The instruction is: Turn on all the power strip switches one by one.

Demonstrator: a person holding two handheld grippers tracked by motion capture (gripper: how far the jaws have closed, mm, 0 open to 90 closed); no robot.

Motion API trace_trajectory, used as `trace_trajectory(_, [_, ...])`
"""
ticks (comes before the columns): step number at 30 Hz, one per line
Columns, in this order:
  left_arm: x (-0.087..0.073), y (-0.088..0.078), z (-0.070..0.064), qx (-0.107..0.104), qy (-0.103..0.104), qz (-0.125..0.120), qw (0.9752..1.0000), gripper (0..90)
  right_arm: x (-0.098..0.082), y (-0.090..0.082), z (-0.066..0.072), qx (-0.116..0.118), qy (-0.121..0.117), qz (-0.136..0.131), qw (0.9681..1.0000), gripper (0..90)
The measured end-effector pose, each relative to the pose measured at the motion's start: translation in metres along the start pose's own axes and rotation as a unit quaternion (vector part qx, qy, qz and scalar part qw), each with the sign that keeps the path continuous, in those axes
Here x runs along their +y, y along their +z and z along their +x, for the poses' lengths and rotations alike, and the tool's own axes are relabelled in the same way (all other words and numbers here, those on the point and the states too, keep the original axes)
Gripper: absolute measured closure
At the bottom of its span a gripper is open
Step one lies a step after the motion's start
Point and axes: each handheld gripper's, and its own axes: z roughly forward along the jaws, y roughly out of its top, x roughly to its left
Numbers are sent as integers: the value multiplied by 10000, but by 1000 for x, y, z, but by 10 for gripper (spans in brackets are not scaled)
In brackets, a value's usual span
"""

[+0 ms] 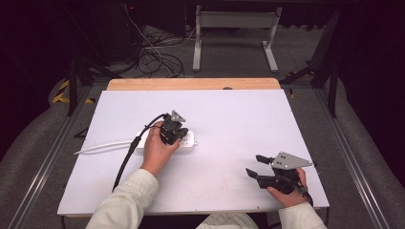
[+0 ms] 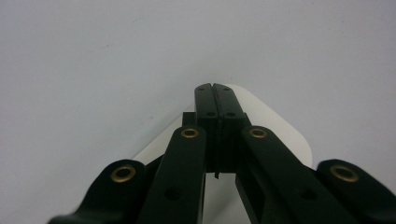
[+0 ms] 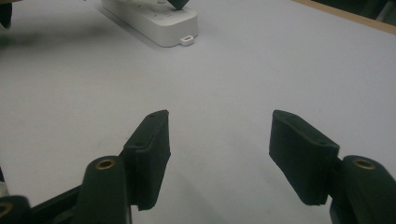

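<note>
A: Start with the high view. Where are your grippers?

B: My left gripper point(image 1: 177, 135) is over the white power strip point(image 1: 187, 141), which lies near the middle of the white table point(image 1: 229, 119). My left hand point(image 1: 157, 149) covers the strip's near left part, and the gripper's tip comes down onto its top. A white cord point(image 1: 102, 146) runs from the strip toward the table's left edge, and my gripper's black cable point(image 1: 128, 155) trails back over it. My right gripper point(image 1: 257, 166) is near the table's front right corner, well apart from the strip, pointing left, held in my right hand point(image 1: 285, 190). Its 2 jaws stand apart with nothing between them.

A: And the left gripper view?

B: My left gripper point(image 2: 215, 100) has its 2 jaws pressed together, pads meeting along 1 thin seam. Under and just past them is a white rounded slab, the power strip point(image 2: 280, 135), against the table point(image 2: 93, 60). I see nothing gripped between the pads. I cannot tell from here whether the tip touches the strip.

A: The right gripper view?

B: My right gripper point(image 3: 218, 140) is spread wide, 1 pad point(image 3: 152, 149) at each side and bare table point(image 3: 261, 65) between them. Far ahead at the top left is the end of the power strip point(image 3: 161, 21) with a small loop tab at its corner. The dark tip of my left gripper point(image 3: 177, 3) sits at the strip's top there.
</note>
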Motion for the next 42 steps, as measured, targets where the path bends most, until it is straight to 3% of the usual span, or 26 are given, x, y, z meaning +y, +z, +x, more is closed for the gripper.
trace_trajectory(3, [-1, 0, 1, -27, -79, -9, 10000, 900, 0, 0, 0, 10, 0, -4, 10000, 388])
trace_trajectory(10, [-1, 1, -1, 51, 13, -7, 10000, 900, 0, 1, 0, 16, -5, 0, 10000, 388])
trace_trajectory(13, [-1, 1, -1, 30, -40, 0, 10000, 900, 0, 1, 0, 23, -3, 1, 10000, 388])
trace_trajectory(20, [-1, 2, -3, 98, 117, 3, 9999, 900, 0, 0, 0, 22, -3, -4, 10000, 387])
trace_trajectory(28, [-5, -18, 2, -85, -10, -178, 9998, 893, -1, 1, -2, 15, 57, -8, 10000, 388])
trace_trajectory(30, [-5, -25, 2, -142, 2, -294, 9995, 786, 0, 2, -2, 16, 45, -8, 10000, 388])
trace_trajectory(35, [-7, -49, -2, -289, -8, -671, 9973, 713, 1, 3, -2, 14, 42, 1, 10000, 387])
trace_trajectory(42, [-13, -73, -10, -301, 158, -916, 9952, 586, 1, 2, -1, 9, 27, -13, 10000, 387])
